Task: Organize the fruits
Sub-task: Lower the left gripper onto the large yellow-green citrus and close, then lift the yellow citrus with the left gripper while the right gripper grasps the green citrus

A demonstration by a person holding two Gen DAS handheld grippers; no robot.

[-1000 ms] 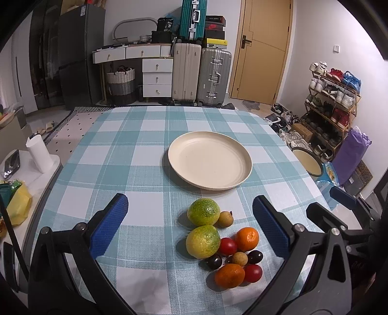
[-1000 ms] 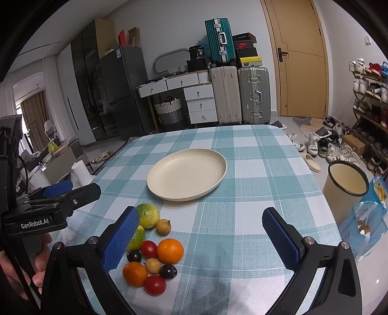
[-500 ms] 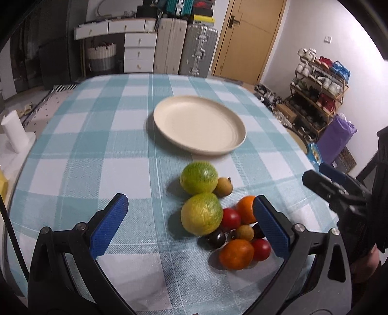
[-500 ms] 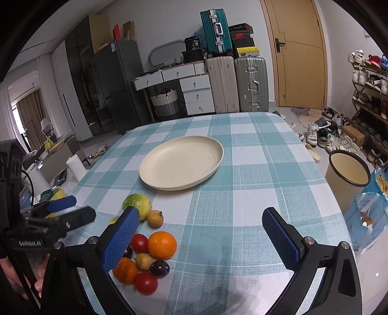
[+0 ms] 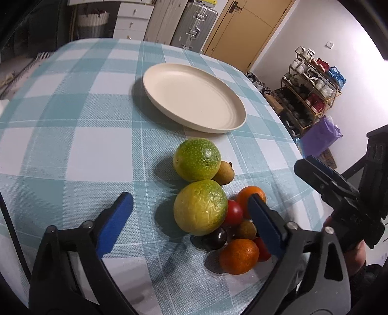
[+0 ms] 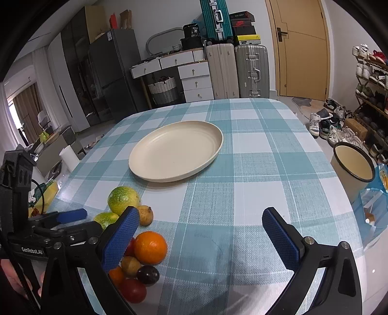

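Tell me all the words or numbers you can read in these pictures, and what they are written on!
"GenRobot.AI": white letters on the black body of the left gripper, seen from the right wrist.
"30": on the black bag atop the drawers; its smaller print is too small to read.
Red shoebox: a white logo, no readable words.

Two close wrist views — shared plate point(image 5: 194, 104)

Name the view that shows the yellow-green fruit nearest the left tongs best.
The left wrist view: the yellow-green fruit sits whole and close between the closing, untouching tongs. In the right wrist view a finger hides most of it.
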